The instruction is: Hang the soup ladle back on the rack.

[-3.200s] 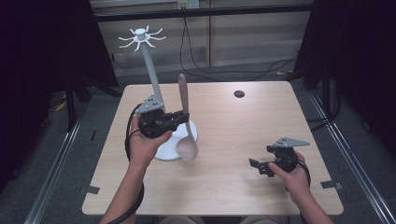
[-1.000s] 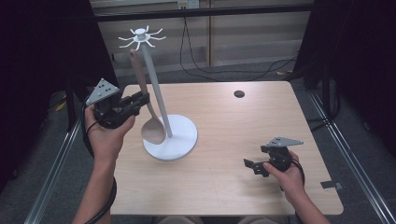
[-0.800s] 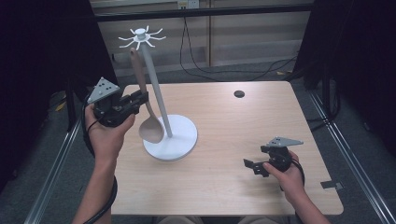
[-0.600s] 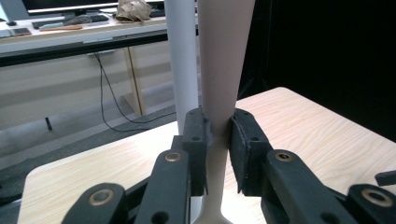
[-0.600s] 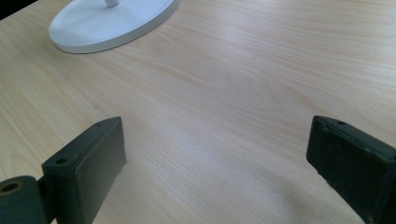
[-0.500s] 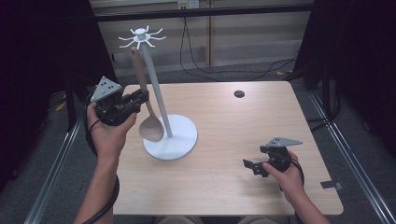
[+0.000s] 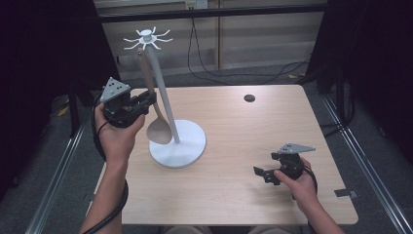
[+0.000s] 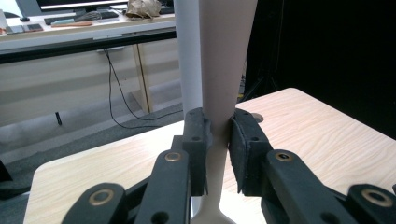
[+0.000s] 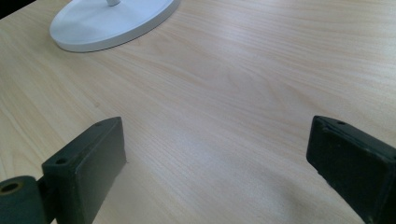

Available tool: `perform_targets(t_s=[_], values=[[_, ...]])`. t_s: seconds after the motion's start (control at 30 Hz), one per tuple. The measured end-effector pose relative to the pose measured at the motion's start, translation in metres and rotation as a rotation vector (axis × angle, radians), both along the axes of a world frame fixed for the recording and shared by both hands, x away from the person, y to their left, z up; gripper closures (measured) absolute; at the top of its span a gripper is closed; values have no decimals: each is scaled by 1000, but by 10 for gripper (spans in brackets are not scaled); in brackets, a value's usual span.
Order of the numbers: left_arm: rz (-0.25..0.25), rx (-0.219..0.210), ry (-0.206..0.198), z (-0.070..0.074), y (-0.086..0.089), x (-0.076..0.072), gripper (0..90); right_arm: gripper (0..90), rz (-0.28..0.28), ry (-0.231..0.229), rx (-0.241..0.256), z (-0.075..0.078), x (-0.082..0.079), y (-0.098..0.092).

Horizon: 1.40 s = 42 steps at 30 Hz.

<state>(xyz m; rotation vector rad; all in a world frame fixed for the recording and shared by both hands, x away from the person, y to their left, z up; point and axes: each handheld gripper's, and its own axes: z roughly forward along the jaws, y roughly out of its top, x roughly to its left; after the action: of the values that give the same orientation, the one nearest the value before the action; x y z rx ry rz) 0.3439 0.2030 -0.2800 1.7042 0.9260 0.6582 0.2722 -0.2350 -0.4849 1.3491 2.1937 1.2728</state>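
Wooden spoon [image 7: 155, 114] upright against the white stand's [image 7: 178, 146] pole, bowl down above its base, clamped at the handle by left gripper [image 7: 146, 100]. Right gripper [image 7: 263, 174] well right of the stand, jaws spread, holding nothing.

The left gripper [image 7: 130, 105] is showing a black body topped by a grey three-cornered plate dotted with small holes, and a black cable is looping from it at six o'clock along the bare forearm. Its black linkage arms are carrying brass-coloured rivets, and its pads [image 8: 244, 149] are looking worn. The right gripper [image 7: 276, 169] is wearing the same grey plate and square black pads [image 9: 86, 170].
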Motion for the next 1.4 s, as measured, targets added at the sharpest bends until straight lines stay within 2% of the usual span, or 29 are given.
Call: perform_targets(t_s=[0.23, 0.43, 0.77, 0.97, 1.07, 1.13, 1.2, 1.27, 1.4], values=[[7, -19, -7, -4, -1, 5, 774, 41, 6, 2, 1, 0, 0, 0], [-7, -33, -27, -7, 2, 2, 768, 41, 3, 1, -1, -1, 0, -1], [-47, -74, -38, -10, 7, 1, 738, 41, 6, 2, 0, -1, 1, 0], [-66, -83, -42, -14, 8, 0, 553, 41, 7, 4, -2, -1, 0, -1], [-58, -81, -46, -20, 8, -1, 439, 41, 4, 5, -2, -1, 0, -1], [-45, -62, -52, -23, 8, -1, 357, 41, 5, 4, -5, -1, 0, -2], [-36, -63, -45, -26, 8, -1, 272, 41, 2, 1, -3, 0, 1, -2], [-33, -52, -40, -29, 9, 0, 219, 41, -1, 4, -1, 0, 0, -2], [-23, -57, -35, -34, 8, -1, 127, 41, -3, 1, -2, 0, 0, -3]])
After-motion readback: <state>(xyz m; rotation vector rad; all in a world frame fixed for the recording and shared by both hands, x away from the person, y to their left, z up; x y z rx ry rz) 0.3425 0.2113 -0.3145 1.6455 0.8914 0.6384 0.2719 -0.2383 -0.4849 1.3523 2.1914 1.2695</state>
